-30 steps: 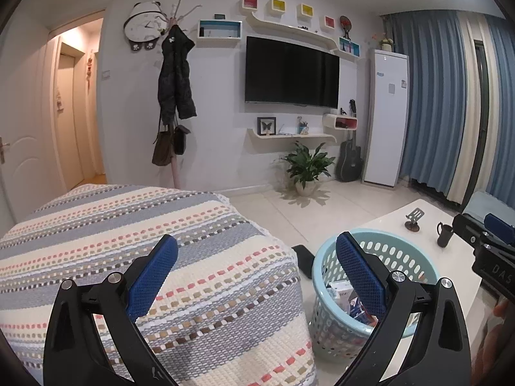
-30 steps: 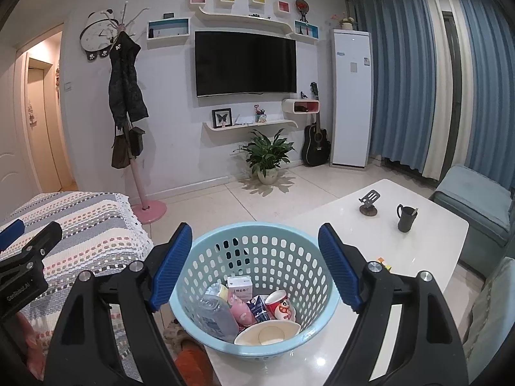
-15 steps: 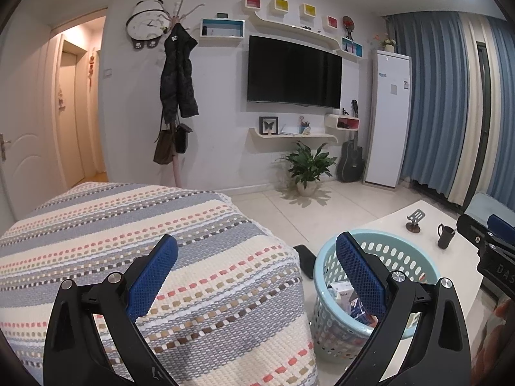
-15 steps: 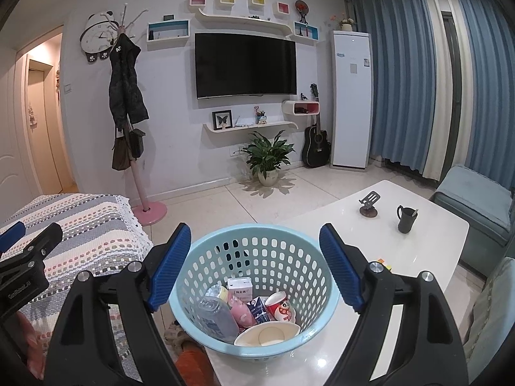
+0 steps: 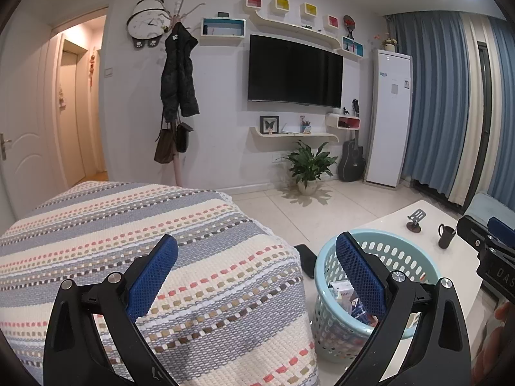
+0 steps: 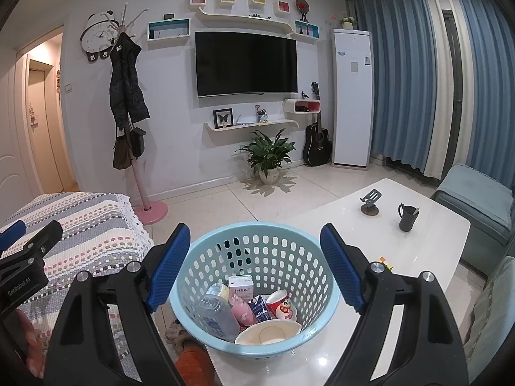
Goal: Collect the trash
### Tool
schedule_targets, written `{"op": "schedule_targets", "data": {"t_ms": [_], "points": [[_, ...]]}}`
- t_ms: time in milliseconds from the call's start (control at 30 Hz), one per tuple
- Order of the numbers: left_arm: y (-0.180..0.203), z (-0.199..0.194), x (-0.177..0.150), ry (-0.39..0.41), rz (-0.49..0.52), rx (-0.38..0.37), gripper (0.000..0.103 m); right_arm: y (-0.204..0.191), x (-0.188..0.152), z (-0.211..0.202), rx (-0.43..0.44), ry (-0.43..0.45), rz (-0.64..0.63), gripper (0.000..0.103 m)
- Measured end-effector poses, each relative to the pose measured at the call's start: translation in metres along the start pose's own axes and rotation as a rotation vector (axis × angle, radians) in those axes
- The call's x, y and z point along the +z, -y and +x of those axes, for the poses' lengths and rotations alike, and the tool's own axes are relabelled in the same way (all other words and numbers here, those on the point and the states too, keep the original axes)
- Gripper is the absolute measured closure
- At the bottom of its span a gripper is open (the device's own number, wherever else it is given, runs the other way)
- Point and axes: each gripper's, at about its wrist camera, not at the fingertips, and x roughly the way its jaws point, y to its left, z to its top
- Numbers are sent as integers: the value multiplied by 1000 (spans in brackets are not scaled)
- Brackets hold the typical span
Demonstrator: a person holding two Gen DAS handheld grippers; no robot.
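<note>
While both grippers hang w/ jaws wide apart, nothing held, the trash sits in the light-blue basket (image 6: 254, 257): bottle (image 6: 217, 313), cartons, cup, bowl (image 6: 268, 333). Right gripper (image 6: 254, 265) is just before the basket, left gripper (image 5: 256, 273) beside it, over the striped blanket (image 5: 135, 225). Basket stands on white table (image 6: 428, 234) corner.

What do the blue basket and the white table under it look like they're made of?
Basket: probably moulded plastic, pale blue, its wall punched with even oval holes. Table: glossy white top that mirrors the ceiling light; lacquer, glass or stone, can't tell which.
</note>
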Motion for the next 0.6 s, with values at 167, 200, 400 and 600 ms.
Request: {"op": "schedule_targets", "data": {"t_ms": [167, 200, 400, 600], "points": [[0, -1, 1, 0, 0, 0, 8, 1, 0, 1, 3, -2, 1, 24], [0, -1, 0, -1, 0, -1, 8, 1, 0, 1, 4, -2, 3, 24], [1, -2, 0, 0, 1, -1, 8, 2, 0, 1, 6, -1, 7, 24], [2, -2, 0, -1, 0, 0, 8, 2, 0, 1, 8, -3, 7, 24]]}}
